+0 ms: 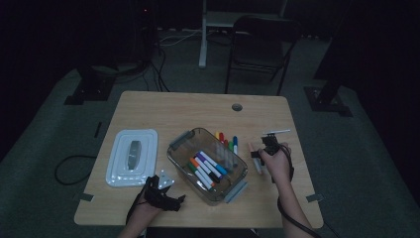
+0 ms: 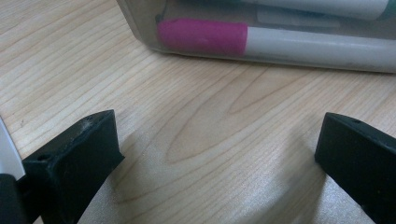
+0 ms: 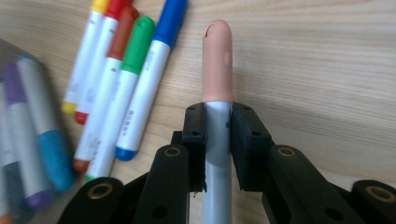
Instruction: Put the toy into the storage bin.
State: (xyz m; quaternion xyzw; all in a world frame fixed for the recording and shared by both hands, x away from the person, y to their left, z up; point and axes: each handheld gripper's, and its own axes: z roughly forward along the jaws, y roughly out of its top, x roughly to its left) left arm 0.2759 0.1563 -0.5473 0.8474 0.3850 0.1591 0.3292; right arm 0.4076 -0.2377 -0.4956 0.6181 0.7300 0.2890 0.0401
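We clamp our right gripper jaws on the peach-capped marker, centre frame, just above the desk. Our left gripper sits wide open, holding nothing. Next, we judge: lift it and carry it left into the clear bin.

The room is dark, lit mainly over a light wooden table with a round cable hole near its far edge. The floor is a dull grey-green carpet. Beyond the table stands a dark folding chair, and to its left a white furniture leg. Black stand bases sit on the floor at the far left and far right. Cables trail across the floor, one looping at the left
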